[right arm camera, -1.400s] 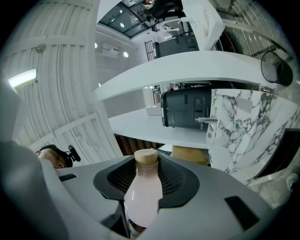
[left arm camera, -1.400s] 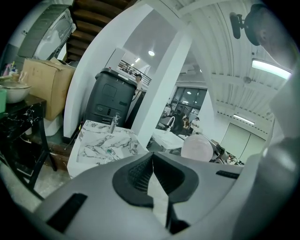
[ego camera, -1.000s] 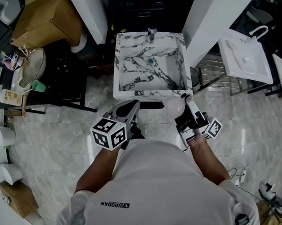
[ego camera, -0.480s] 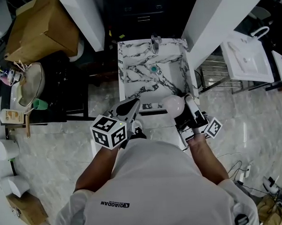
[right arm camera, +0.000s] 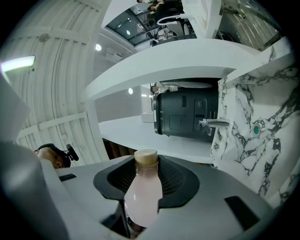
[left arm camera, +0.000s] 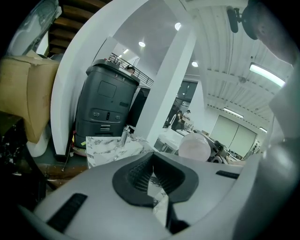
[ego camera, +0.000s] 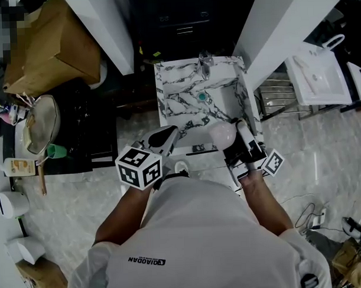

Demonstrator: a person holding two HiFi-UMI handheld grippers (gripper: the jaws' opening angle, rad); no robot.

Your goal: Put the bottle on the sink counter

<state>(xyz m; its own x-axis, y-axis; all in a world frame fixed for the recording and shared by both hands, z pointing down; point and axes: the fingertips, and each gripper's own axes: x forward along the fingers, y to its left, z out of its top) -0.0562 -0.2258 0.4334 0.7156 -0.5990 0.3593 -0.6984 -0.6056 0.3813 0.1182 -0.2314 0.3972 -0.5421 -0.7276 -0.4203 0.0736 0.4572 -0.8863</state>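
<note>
1. Two things at far left play no part: a cardboard box (ego camera: pixel 50 47) and, below it, a dark stand (ego camera: pixel 85 126) carrying a pale bowl (ego camera: pixel 41 121) and a green cup (ego camera: pixel 53 152).
2. Next comes the left gripper (ego camera: pixel 168 134), held out in front of the person (ego camera: pixel 195 240) toward the near-left corner of the bench. Its fingers (left arm camera: pixel 136 171) are drawn together with nothing between them, and only a sliver of marble shows through.
3. At centre stands the marble bench (ego camera: pixel 163 97) with its sunken basin, a tap (ego camera: pixel 206 61) at the far edge and a teal drain (ego camera: pixel 202 96) in the middle.
4. Just right of centre, the right gripper (ego camera: pixel 238 131) has its fingers (right arm camera: pixel 176 180) clamped on a pale pink bottle (right arm camera: pixel 143 197) with a tan cap. The bottle lies along the fingers, cap toward their tips. It is in the air by the bench's near-right corner and rests on nothing.
5. Far right, a plain white sink (ego camera: pixel 317 76) lies on a metal rack (ego camera: pixel 279 93), well apart from the job.
6. The carrying step looks to be in hand, and the bottle is not yet set down. The next move calls for bringing it over a flat stretch of rim and turning the wrist so the base faces down. It then needs lowering until it stands before the fingers widen. The rim is narrow, so a careless placement could tip the bottle into the basin.
</note>
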